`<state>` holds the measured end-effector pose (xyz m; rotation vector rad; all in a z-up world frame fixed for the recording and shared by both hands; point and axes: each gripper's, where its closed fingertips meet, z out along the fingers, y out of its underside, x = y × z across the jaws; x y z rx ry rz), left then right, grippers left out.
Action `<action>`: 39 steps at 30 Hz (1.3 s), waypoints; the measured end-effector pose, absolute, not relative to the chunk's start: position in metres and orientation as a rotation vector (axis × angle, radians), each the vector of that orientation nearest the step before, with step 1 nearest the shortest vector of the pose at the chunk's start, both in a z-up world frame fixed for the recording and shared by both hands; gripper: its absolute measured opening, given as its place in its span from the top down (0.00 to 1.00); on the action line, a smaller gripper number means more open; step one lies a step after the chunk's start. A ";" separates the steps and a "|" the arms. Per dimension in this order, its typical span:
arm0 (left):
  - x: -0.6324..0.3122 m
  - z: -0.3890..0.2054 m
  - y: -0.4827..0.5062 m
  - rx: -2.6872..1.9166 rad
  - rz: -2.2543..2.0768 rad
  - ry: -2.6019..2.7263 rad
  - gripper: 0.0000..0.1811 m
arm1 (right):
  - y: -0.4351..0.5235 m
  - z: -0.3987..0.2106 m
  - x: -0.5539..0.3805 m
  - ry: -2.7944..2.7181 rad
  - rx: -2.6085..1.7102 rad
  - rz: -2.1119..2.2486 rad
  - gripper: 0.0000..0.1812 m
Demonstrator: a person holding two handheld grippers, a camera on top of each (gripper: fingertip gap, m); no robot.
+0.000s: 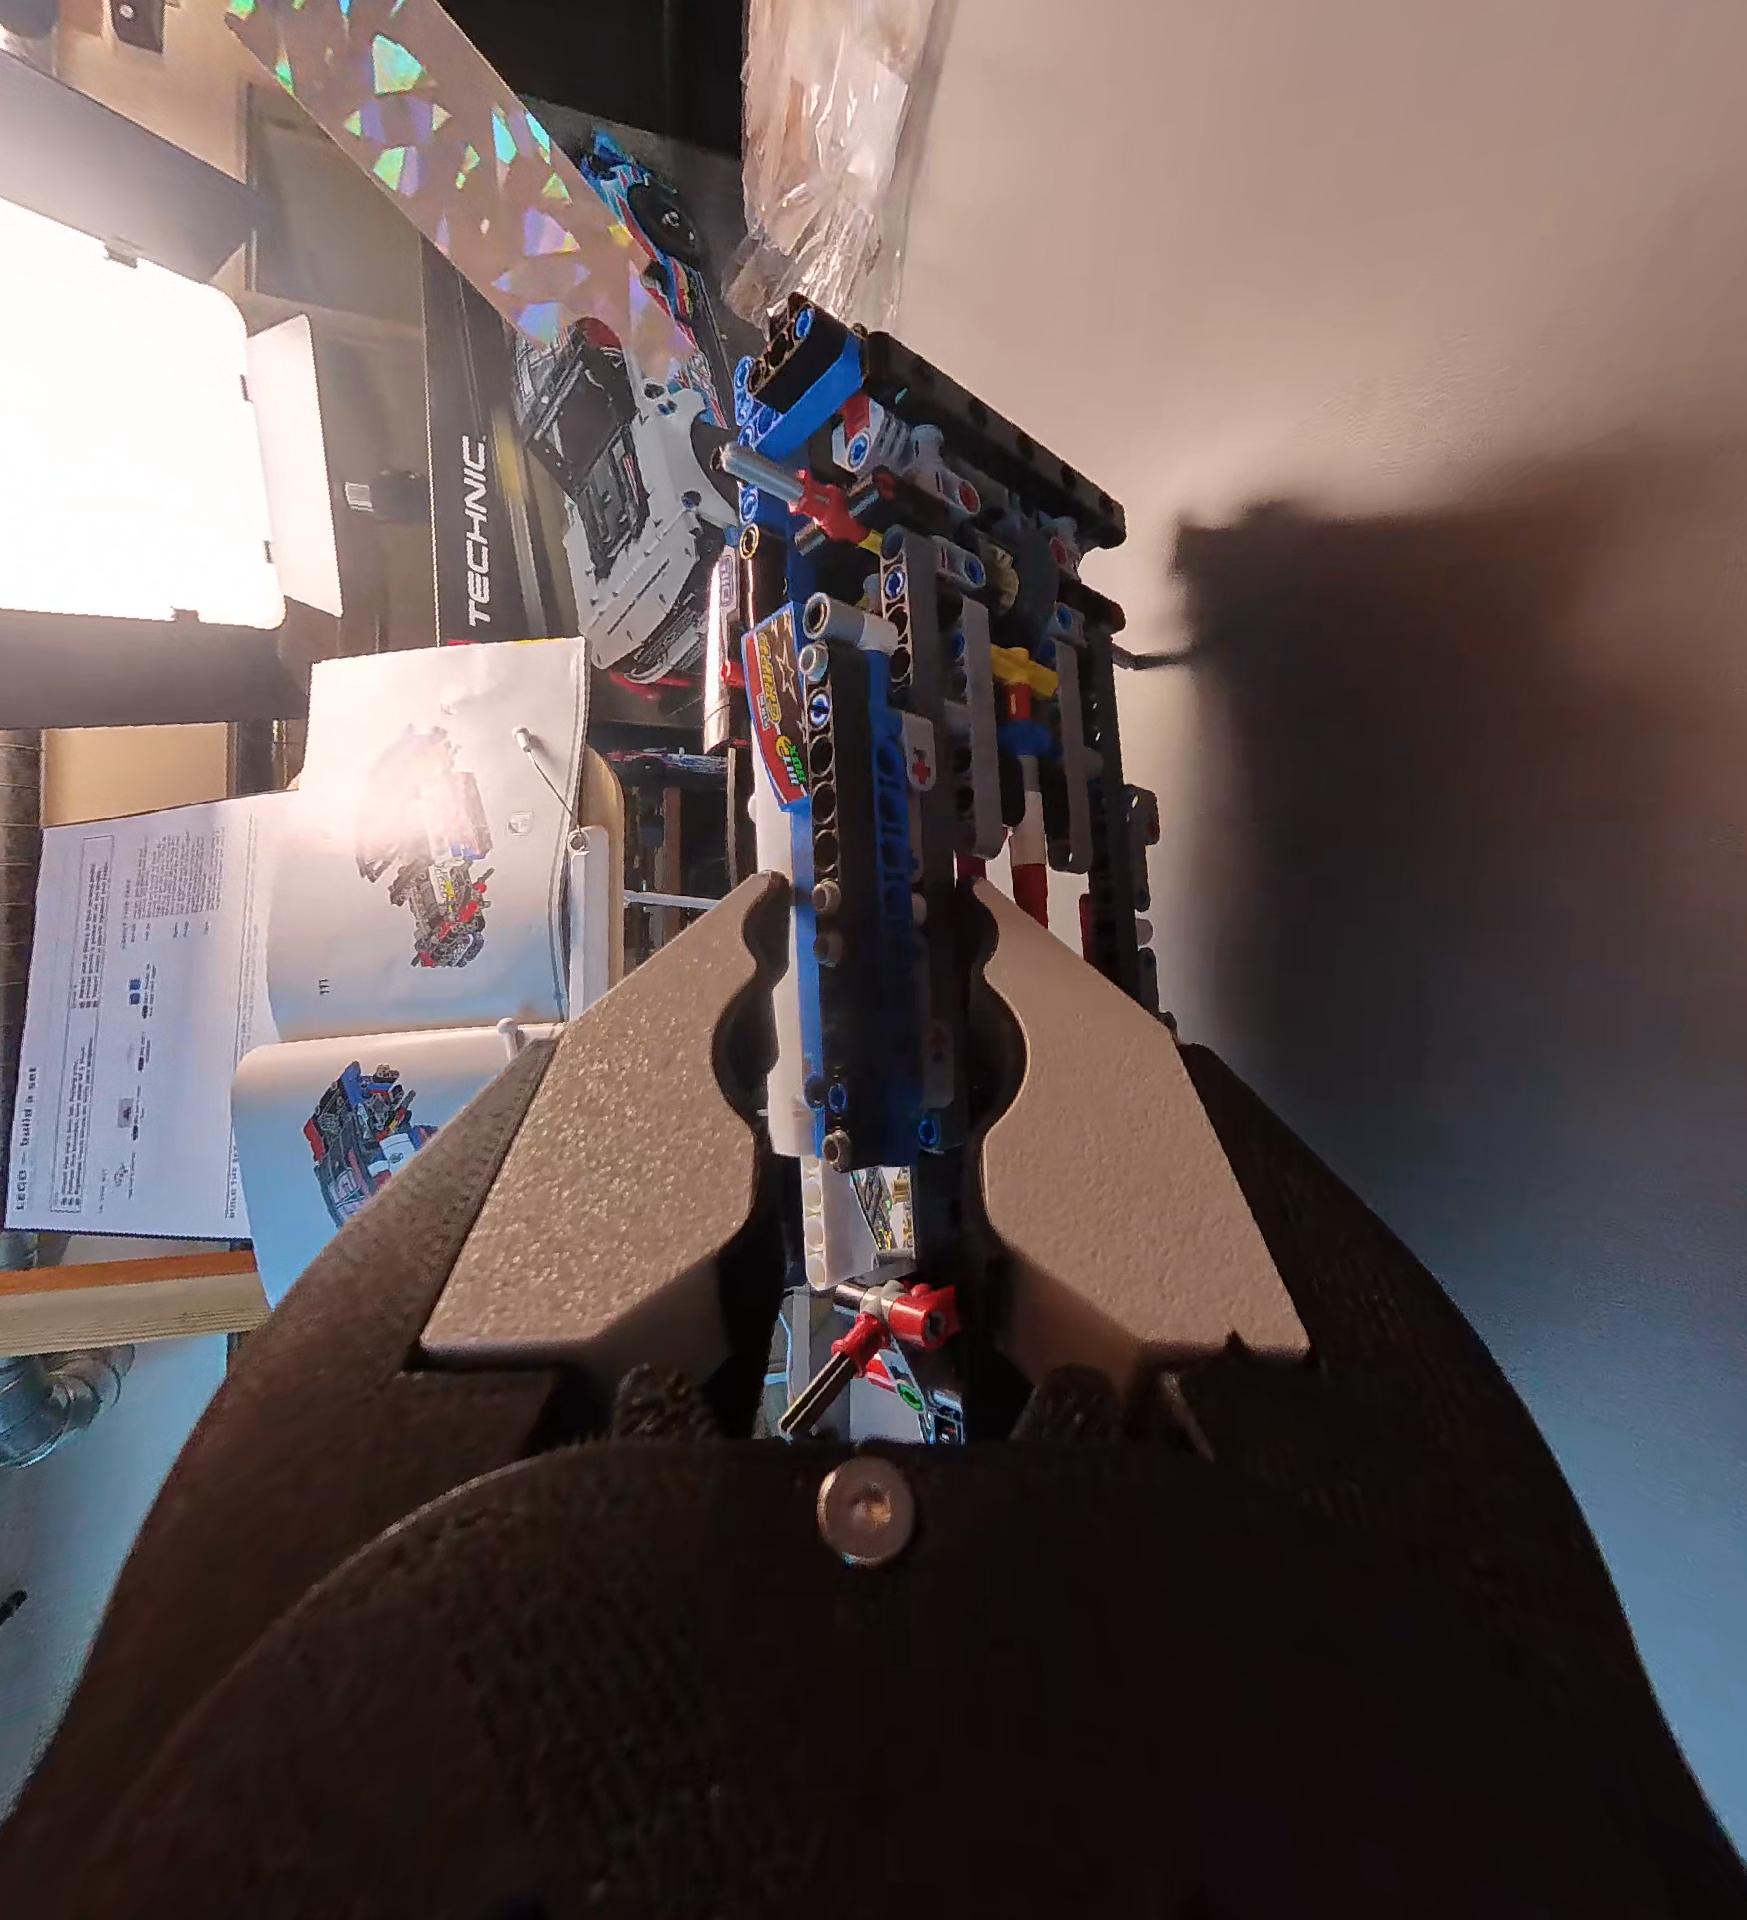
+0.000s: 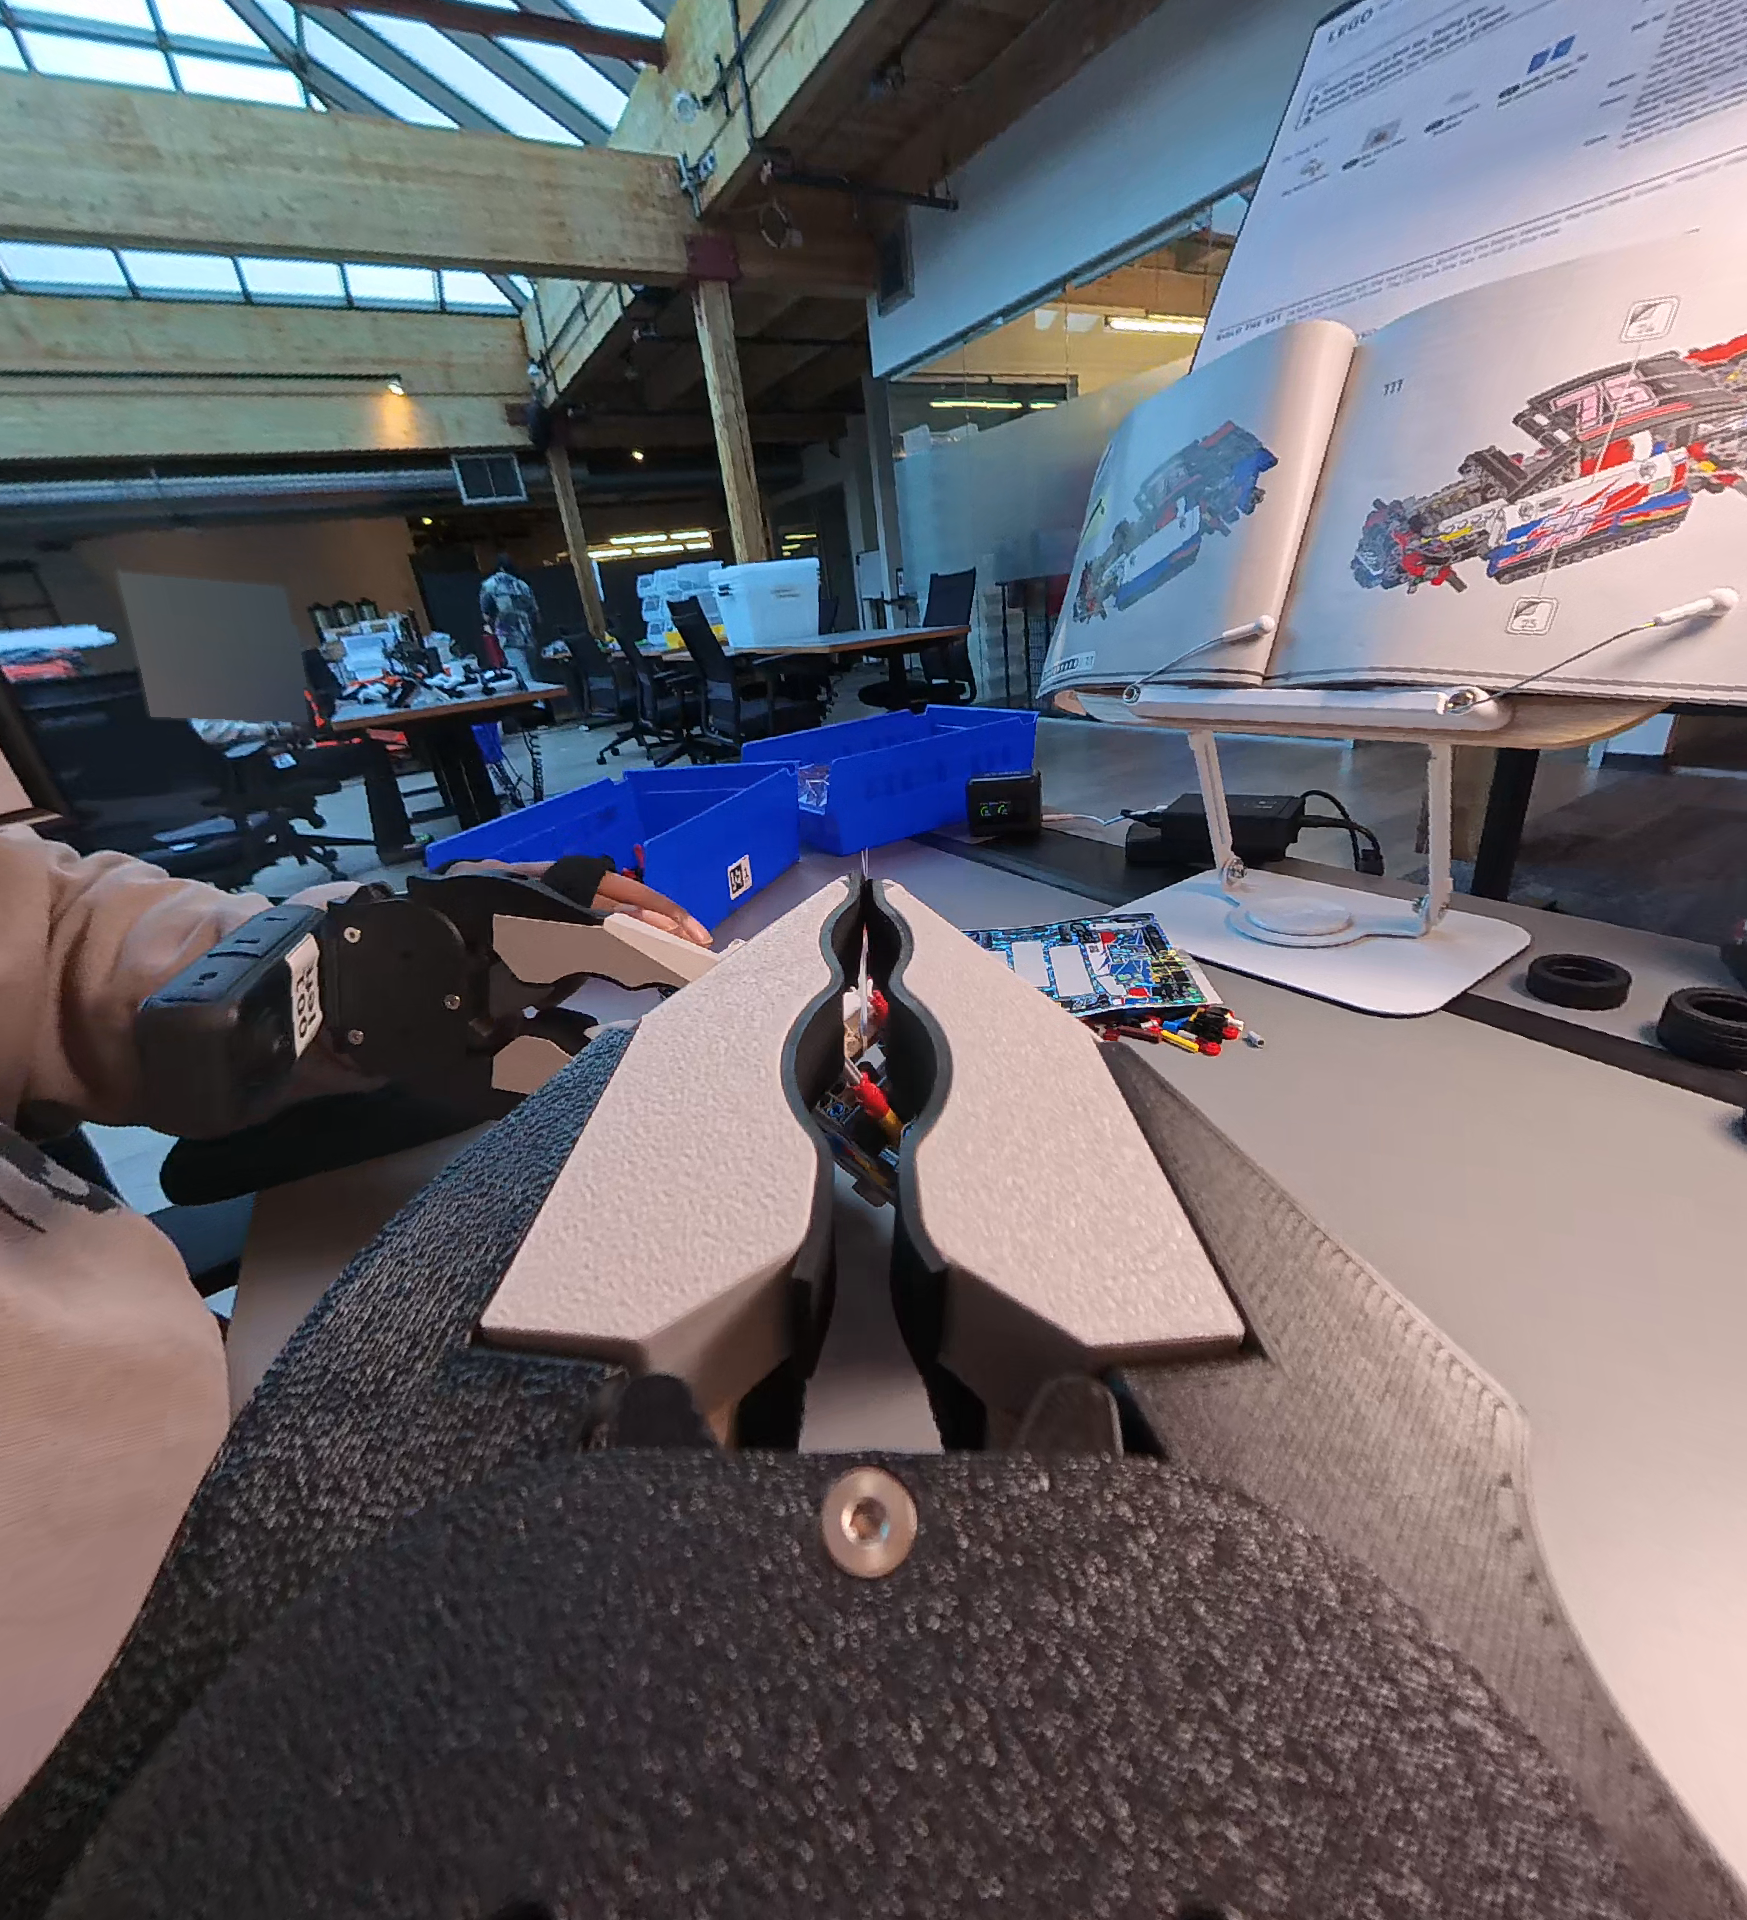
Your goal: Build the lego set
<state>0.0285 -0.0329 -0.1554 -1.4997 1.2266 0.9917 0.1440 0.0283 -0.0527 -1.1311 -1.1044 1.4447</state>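
In the left wrist view my left gripper (image 1: pixel 874 904) is shut on the partly built lego car (image 1: pixel 910 665), a long frame of blue, black and grey beams with red pins, held on its side above the grey table. In the right wrist view my right gripper (image 2: pixel 866 888) is shut on a thin white strip (image 2: pixel 864 961) held edge-on between the fingertips. A bit of the car (image 2: pixel 864 1122) shows through the gap between the fingers. The left gripper (image 2: pixel 661 940), in a person's hand, sits just to the left, its tips hidden behind my right fingers.
An open instruction booklet (image 2: pixel 1471 499) rests on a white stand at the right. A sticker sheet (image 2: pixel 1087 961) and loose small parts (image 2: pixel 1181 1029) lie beyond my right gripper. Blue bins (image 2: pixel 723 831) stand behind, black tyres (image 2: pixel 1726 1023) far right. The set's box (image 1: pixel 536 499) and a plastic bag (image 1: pixel 827 135) stand nearby. Tip to tip, the grippers are about 15 cm apart.
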 end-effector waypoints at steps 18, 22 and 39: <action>0.023 -0.158 -0.018 -2.033 0.224 0.936 0.85 | 0.033 -0.047 0.139 -1.096 -1.124 1.459 1.00; 0.032 -0.161 -0.023 -2.047 0.075 0.906 0.85 | 0.034 -0.049 0.135 -1.096 -1.136 1.483 1.00; 0.014 -0.151 -0.032 -2.090 -0.249 0.666 0.74 | 0.030 -0.056 0.111 -1.174 -1.164 1.473 1.00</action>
